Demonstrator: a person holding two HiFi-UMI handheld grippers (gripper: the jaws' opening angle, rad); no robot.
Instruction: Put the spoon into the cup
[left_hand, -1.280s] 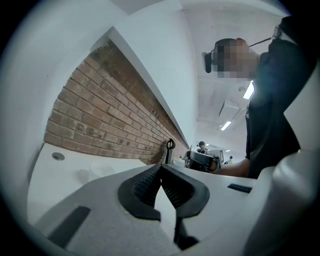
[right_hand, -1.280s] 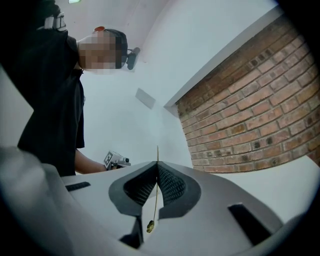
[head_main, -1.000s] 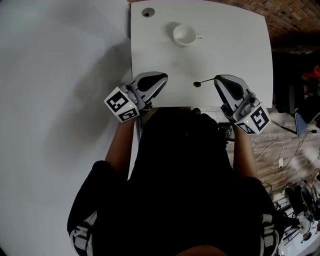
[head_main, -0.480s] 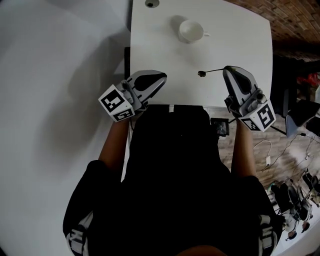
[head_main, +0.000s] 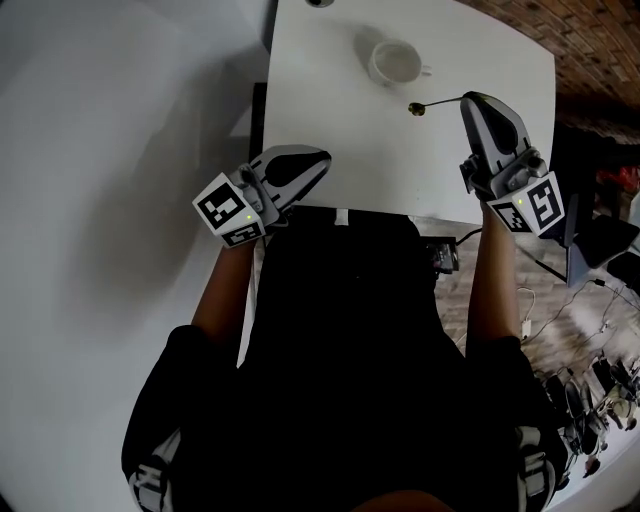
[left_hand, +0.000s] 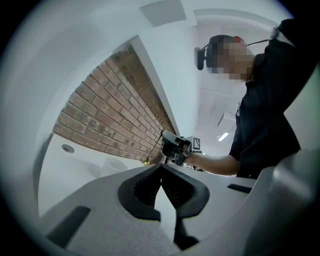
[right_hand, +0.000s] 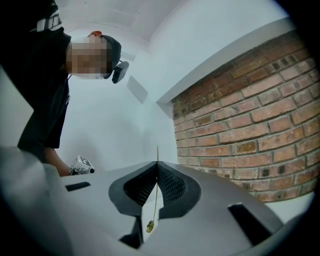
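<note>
A white cup (head_main: 398, 62) stands at the far side of the white table (head_main: 330, 110). My right gripper (head_main: 468, 101) is shut on a thin gold spoon (head_main: 436, 103), which sticks out to the left, its dark end just right of and below the cup. In the right gripper view the spoon's stem (right_hand: 155, 196) runs between the closed pads of the right gripper (right_hand: 157, 164). My left gripper (head_main: 324, 159) hovers at the table's near edge, jaws together and holding nothing. From the left gripper (left_hand: 161, 167) I see the cup (left_hand: 114, 166) and the spoon (left_hand: 152, 153).
A round cable hole (head_main: 320, 3) sits at the table's far edge. Brick (head_main: 590, 40) lies to the right of the table, and cables and clutter (head_main: 590, 400) cover the floor at lower right. The person's dark torso (head_main: 350, 350) hides the near edge.
My right gripper has carried the spoon away from the body and toward the cup. The left gripper has stayed near the table's near edge.
</note>
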